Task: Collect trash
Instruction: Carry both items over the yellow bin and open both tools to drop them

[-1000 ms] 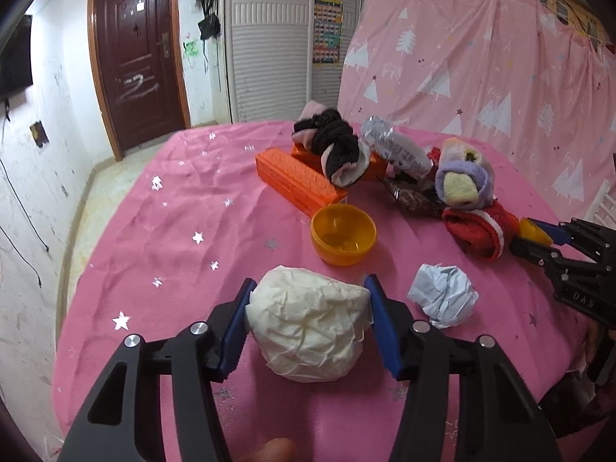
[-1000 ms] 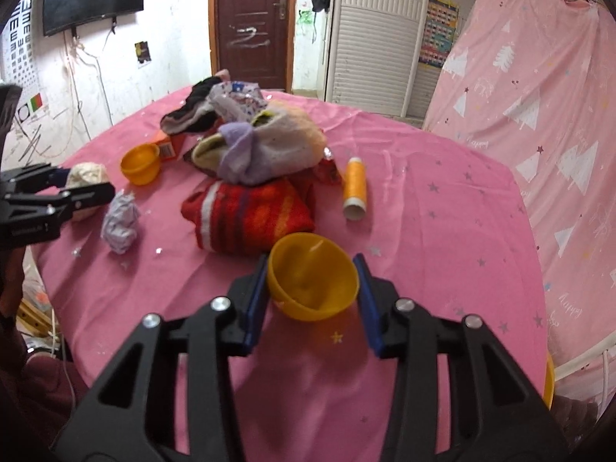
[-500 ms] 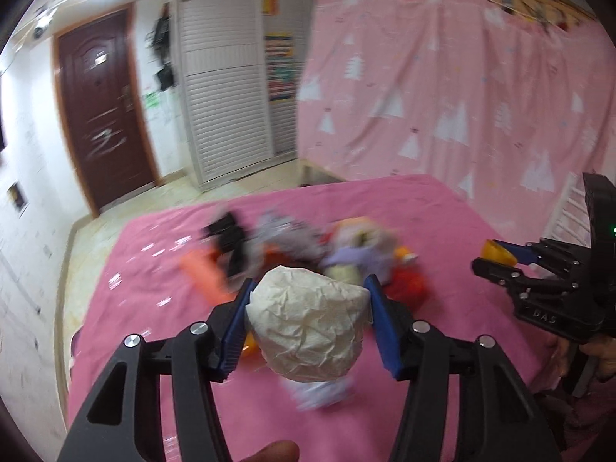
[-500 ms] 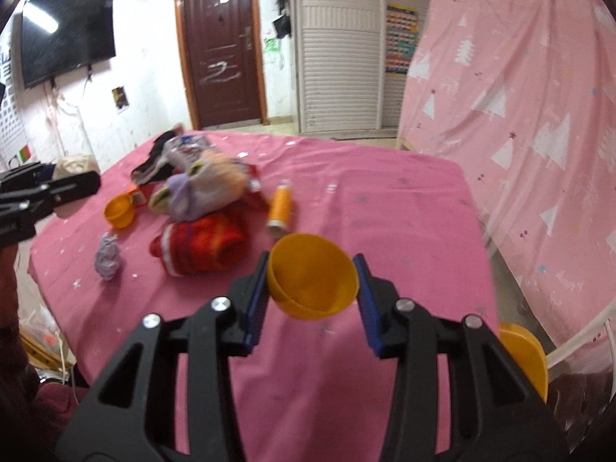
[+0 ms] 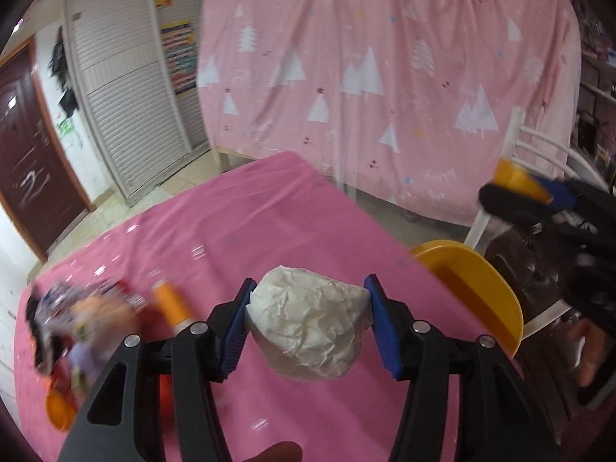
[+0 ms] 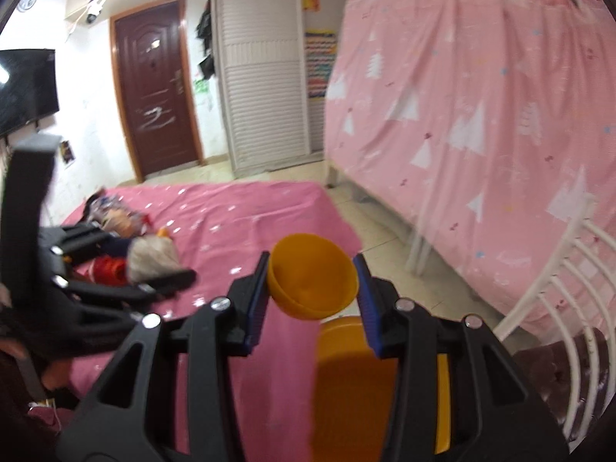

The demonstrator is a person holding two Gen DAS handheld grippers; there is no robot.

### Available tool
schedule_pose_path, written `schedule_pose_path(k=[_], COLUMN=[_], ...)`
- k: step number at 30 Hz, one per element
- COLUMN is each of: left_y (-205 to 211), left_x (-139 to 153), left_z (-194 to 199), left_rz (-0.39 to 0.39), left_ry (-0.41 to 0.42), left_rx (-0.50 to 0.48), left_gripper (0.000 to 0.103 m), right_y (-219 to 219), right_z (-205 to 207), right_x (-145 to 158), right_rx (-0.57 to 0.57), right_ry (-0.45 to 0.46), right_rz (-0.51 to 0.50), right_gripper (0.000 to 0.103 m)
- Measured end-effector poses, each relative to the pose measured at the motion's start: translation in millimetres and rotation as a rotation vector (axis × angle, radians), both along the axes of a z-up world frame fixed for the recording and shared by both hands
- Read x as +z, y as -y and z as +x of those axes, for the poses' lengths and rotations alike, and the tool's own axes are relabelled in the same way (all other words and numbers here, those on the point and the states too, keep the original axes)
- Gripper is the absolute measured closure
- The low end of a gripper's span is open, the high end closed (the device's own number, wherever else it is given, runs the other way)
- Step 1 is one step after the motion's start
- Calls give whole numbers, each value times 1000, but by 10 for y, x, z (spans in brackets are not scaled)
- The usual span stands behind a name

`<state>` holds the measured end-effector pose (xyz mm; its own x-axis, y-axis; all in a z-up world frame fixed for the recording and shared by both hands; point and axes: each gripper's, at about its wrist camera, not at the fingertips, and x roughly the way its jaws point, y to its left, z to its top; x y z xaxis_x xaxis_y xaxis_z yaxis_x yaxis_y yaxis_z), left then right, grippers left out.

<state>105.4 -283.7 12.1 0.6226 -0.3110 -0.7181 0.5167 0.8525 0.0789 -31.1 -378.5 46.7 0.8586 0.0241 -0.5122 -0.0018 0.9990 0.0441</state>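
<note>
My left gripper (image 5: 308,323) is shut on a crumpled white paper ball (image 5: 308,331) and holds it in the air above the pink table's right side. My right gripper (image 6: 310,288) is shut on a small orange plastic bowl (image 6: 312,275) and holds it above a yellow bin (image 6: 346,385) beside the table. The yellow bin also shows in the left wrist view (image 5: 473,285), to the right of the paper ball. The right gripper shows there too (image 5: 539,192), above the bin. The left gripper shows at the left of the right wrist view (image 6: 154,285).
The pink-clothed table (image 5: 250,223) carries a blurred pile of socks and wrappers (image 5: 77,323) and an orange bottle (image 5: 173,304) at its left. A white chair (image 6: 569,308) and a pink curtain (image 6: 481,115) stand to the right.
Both grippers have swung right and risen, away from the clutter toward the yellow bin. The paper ball and the orange bowl stay held.
</note>
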Motion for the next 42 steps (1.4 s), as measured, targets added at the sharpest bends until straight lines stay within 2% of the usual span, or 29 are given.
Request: schedule_pose_path(k=[7, 12, 14, 16, 18, 23, 29, 30, 31, 32, 36, 42], left_y=[743, 1079, 1153, 1186, 1212, 1122, 883, 830, 786, 740, 497, 83], left_x=[-134, -230, -291, -349, -409, -444, -314, -288, -264, -242, -124, 39], left_z=[79, 60, 80, 80, 95, 153, 224, 219, 212, 203, 143, 81], left_rz=[3, -34, -43, -30, -18, -27, -77, -82, -85, -90, -117, -160], left_ry=[-64, -141, -177, -162, -165, -172, -183, -185, -186, -186, -178, -149], left_rx=[-63, -116, -124, -114, -110, -74, 5, 14, 21, 26, 46, 91], left_gripper=[52, 51, 40, 29, 25, 20, 19, 18, 18, 18, 17, 17], right_y=[527, 903, 1001, 1057, 1056, 993, 805, 779, 743, 707, 577, 341], right_z=[-149, -260, -274, -256, -205, -49, 156, 174, 194, 205, 215, 210], right_x=[97, -49, -154, -279, -407, -714, -1060, -1080, -1092, -1094, -1013, -727], right_rx=[-106, -182, -189, -180, -167, -136, -75, -74, -76, -72, -62, -41], right_ry=[36, 7, -17, -46, -77, -153, -271, -280, -284, -285, -275, -222], right_rz=[13, 45, 66, 80, 93, 125, 127, 122, 113, 105, 83, 69], right_gripper=[63, 63, 63, 63, 63, 63, 62, 53, 40, 38, 37, 37])
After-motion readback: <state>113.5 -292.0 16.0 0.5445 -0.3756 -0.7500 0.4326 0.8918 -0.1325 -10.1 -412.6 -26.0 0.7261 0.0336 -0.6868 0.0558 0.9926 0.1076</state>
